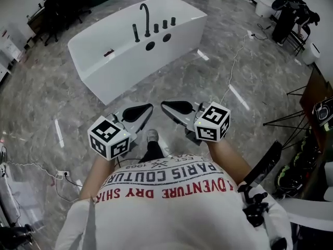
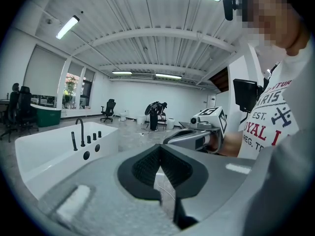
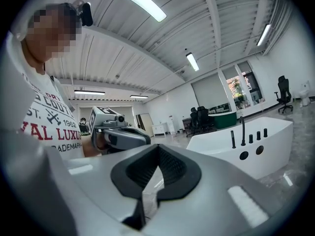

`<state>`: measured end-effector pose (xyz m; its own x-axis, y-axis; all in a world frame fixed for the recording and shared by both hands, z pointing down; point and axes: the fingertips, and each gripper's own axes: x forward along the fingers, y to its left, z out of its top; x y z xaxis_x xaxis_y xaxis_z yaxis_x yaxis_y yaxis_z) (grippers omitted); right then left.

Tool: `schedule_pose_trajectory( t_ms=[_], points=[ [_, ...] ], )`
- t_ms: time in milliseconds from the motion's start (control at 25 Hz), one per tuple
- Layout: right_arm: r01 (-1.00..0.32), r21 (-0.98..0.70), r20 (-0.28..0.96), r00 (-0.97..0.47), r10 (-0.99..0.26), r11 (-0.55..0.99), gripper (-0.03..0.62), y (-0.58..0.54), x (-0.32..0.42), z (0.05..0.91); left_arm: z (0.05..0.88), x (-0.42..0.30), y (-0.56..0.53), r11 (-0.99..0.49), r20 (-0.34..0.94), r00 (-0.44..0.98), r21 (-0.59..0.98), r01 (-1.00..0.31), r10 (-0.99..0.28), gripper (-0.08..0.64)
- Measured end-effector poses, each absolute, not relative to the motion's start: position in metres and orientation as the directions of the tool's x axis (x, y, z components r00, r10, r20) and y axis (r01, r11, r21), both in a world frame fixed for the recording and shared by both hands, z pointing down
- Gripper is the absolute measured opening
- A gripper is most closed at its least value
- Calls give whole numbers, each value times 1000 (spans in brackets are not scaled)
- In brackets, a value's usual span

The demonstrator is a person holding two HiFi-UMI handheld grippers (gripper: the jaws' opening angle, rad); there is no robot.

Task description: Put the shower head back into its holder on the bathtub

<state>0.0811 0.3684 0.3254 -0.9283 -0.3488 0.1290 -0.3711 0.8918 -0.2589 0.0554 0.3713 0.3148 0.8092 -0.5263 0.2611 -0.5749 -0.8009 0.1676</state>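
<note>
Shower head (image 1: 136, 33) stands upright on the tub (image 1: 104, 72) rim beside the faucet (image 1: 145, 15). The left gripper (image 1: 146, 110) and right gripper (image 1: 167, 106), both closed and empty, are well apart from it.

the bathtub (image 1: 119, 72) stands on the floor (image 1: 218, 92) ahead of the person, well apart from both tools. on its near rim a faucet (image 1: 145, 15) rises, with the shower head (image 1: 136, 33) upright just to its left and knobs (image 1: 165, 23) in a row to its right. the left tool (image 1: 148, 108) and right tool (image 1: 165, 105) sit side by side, tips near each other, above a shoe (image 1: 151, 136). office chairs (image 1: 57, 7) stand behind the tub at left. a power strip (image 1: 61, 174) lies on the floor at far left.
</note>
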Motion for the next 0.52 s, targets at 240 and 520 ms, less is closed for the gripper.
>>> schedule_pose_trajectory(
  t_ms=[240,520],
  points=[
    [-374,-249,132,-927,-351,893,4,369,77,324,316,51,373,-804,260,813,171,-569,-520,0],
    [-387,-255,149,-921,-360,886,3,374,73,332,323,48,375,-809,255,823,189,-557,-507,1]
  ],
)
